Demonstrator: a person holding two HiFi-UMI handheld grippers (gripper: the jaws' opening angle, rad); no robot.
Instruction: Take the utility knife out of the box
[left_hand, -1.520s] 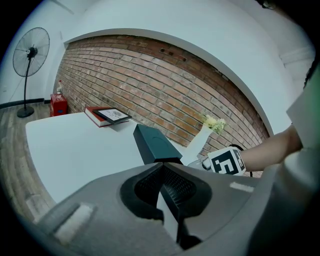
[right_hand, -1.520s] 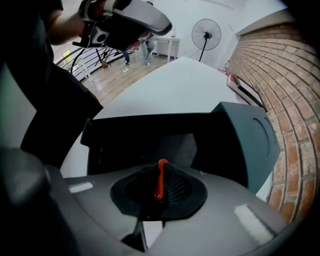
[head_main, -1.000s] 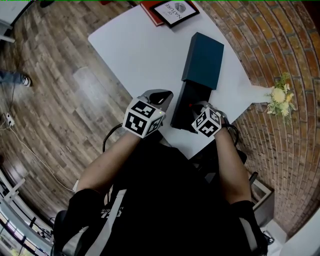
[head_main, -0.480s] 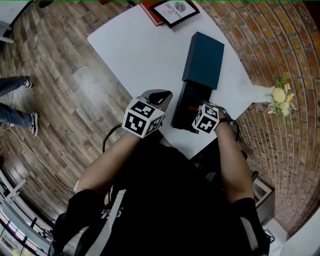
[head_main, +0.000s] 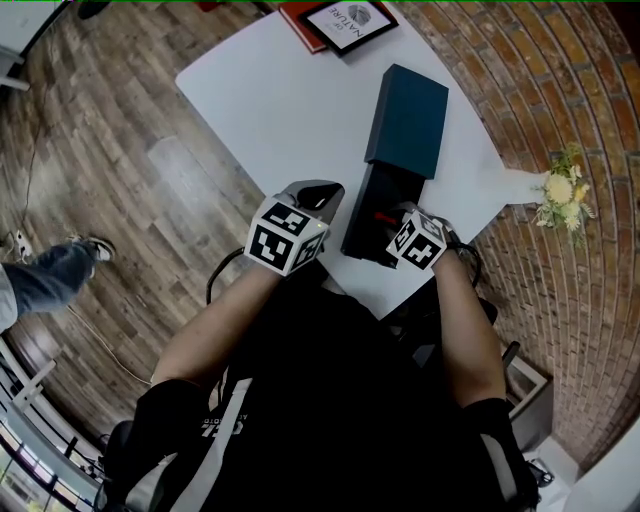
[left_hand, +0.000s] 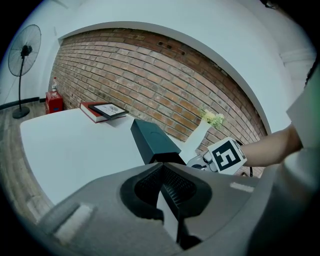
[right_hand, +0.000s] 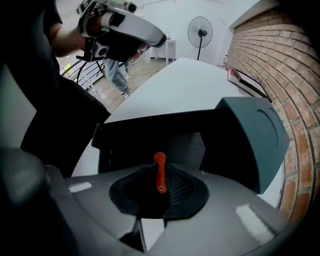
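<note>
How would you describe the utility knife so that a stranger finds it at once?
On the white table lies a long dark box, with its teal lid at the far end. In the open near end, the utility knife is the slim red piece, the only bright colour among black parts.

The framed picture (head_main: 350, 20) at the far edge of the table (head_main: 270, 100) bears the word "NATURE", seen upside down; the smaller line beside it, and the white print on the person's black shirt (head_main: 214, 421), are too small to read.
</note>
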